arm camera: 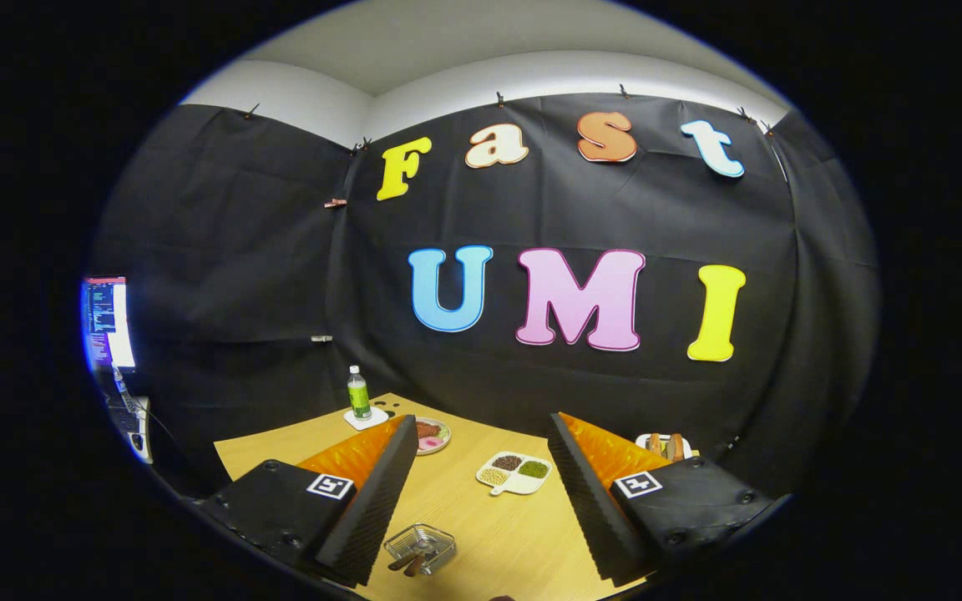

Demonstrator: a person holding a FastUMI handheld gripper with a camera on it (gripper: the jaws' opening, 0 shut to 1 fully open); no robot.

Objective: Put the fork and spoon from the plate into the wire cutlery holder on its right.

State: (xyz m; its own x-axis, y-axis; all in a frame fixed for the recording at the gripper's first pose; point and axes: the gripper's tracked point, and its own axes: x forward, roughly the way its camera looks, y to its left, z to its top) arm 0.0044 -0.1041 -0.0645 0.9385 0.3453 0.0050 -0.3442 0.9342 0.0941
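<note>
A: Wire cutlery holder [420, 544] – low between the jaws [481, 446], nearer the left finger's base, sitting on the worktop [498, 534]. Looks like a small square wire basket.

B: Anything in it?

A: Two brown handles [408, 563] poke out of it toward the camera, lying tilted. Can't tell fork from spoon, too small.

B: Jaws?

A: Wide apart, gripping nothing. Both fingers held above the worktop, no contact with anything.

B: The plate?

A: Not sure which one. A divided white dish [514, 472] sits between the fingers, beyond the holder, closer to the right finger; compartments hold dark, pale and green stuff. A round plate [433, 434] with something red-pink on it peeks out just past the left fingertip, partly hidden by it. No cutlery visible on either.

B: More?

A: Green bottle [358, 393] upright on a white coaster [367, 418], beyond the left fingertip at the worktop's far corner. Past the right finger, a small white tray [663, 446] with brownish items, half hidden behind that finger. Off beyond the left finger's outer side, a lit monitor [105, 321] and a keyboard [132, 416] below it.

B: Holder touching the dishes?

A: No, well apart from the divided dish, bare wood between.
</note>
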